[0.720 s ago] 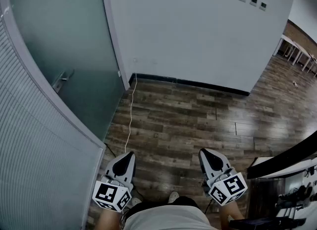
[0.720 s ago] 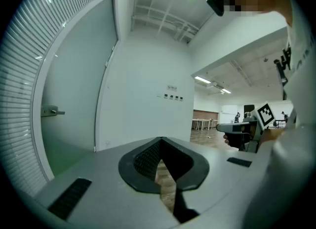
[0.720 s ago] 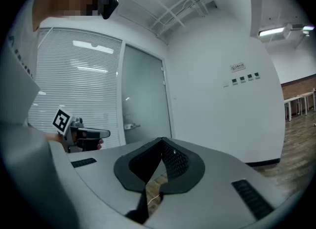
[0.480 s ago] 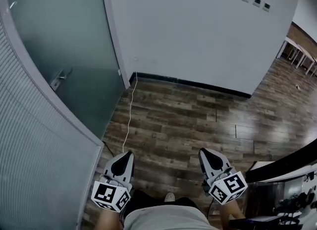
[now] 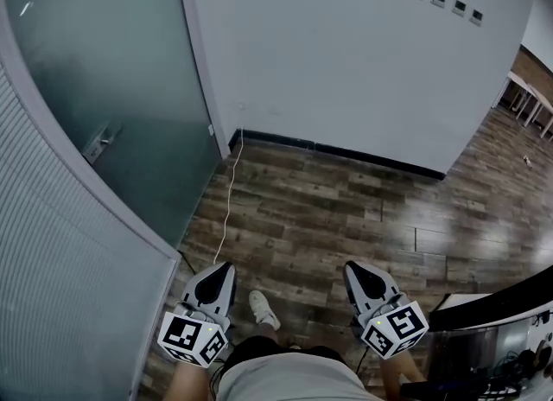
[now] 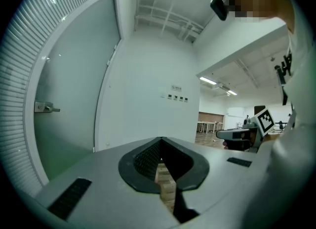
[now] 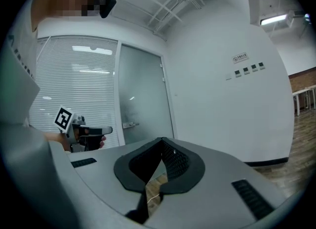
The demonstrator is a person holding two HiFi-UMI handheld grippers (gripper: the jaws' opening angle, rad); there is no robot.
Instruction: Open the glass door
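Frosted glass door [image 5: 112, 62]: upper left of head view, appears shut. Lever handle [image 5: 102, 143] untouched.
Left gripper [image 5: 223, 270]: jaws closed, nothing between. Held low at waist, well apart from handle.
Right gripper [image 5: 352, 270]: jaws together, empty, same low carry.
Reason for carry, judged: approach phase, no reach begun. Shoe [image 5: 263, 308] set forward on wood floor [image 5: 346, 209].
Left gripper on door side, so likelier pick for handle.
White cable [image 5: 229, 192]: lies on floor from wall corner toward person; minor trip risk.
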